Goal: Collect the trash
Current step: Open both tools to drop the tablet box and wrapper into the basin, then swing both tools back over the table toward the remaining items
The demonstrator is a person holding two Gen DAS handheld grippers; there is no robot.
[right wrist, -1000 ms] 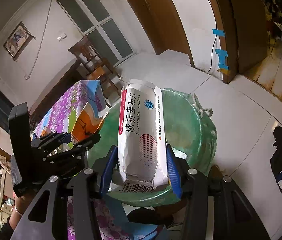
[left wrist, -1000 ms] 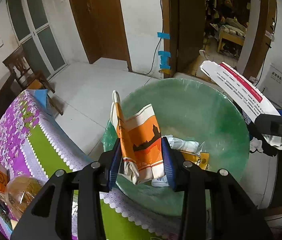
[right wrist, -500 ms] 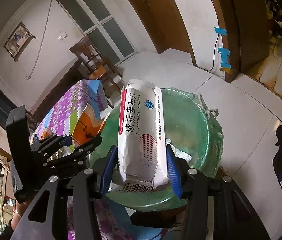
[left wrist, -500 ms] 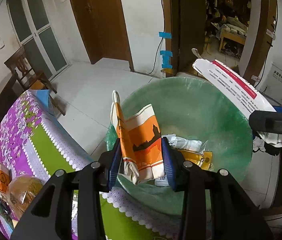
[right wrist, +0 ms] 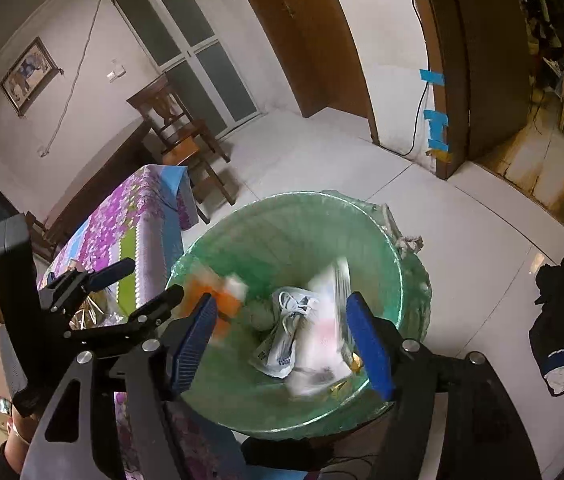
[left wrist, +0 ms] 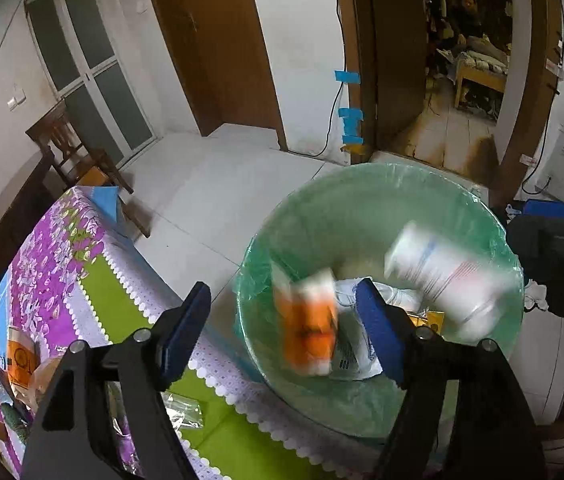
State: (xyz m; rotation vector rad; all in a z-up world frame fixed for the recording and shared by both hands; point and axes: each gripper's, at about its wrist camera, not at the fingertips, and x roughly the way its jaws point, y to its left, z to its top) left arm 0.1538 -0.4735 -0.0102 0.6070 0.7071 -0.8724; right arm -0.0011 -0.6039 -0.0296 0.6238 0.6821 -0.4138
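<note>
Right now I am letting both grips go over the bin. Nearest the lens in the left wrist view, the left gripper (left wrist: 284, 330) is opening its fingers (left wrist: 186, 330), and nothing is pressed between them; the orange packet (left wrist: 308, 330) is dropping free, blurred, at lower centre of the frame. In the right wrist view the right gripper (right wrist: 278, 346) is opening too, holding nothing, with the white medicine box (right wrist: 322, 340) tumbling between the blue pads toward the bottom.

Just beyond, the green-lined trash bin (left wrist: 362, 184) is taking both pieces, alongside a crumpled white bag (right wrist: 286, 332) already lying inside. At lower left of the left wrist view the floral surface (left wrist: 94, 280) is carrying more wrappers, so I am judging the job as unfinished.

My worry: the packet is falling close to the bin's near rim beside the surface, and a light, flat piece could catch the liner or flutter out onto the floor (left wrist: 202, 188). The loose liner could also sag inward.
</note>
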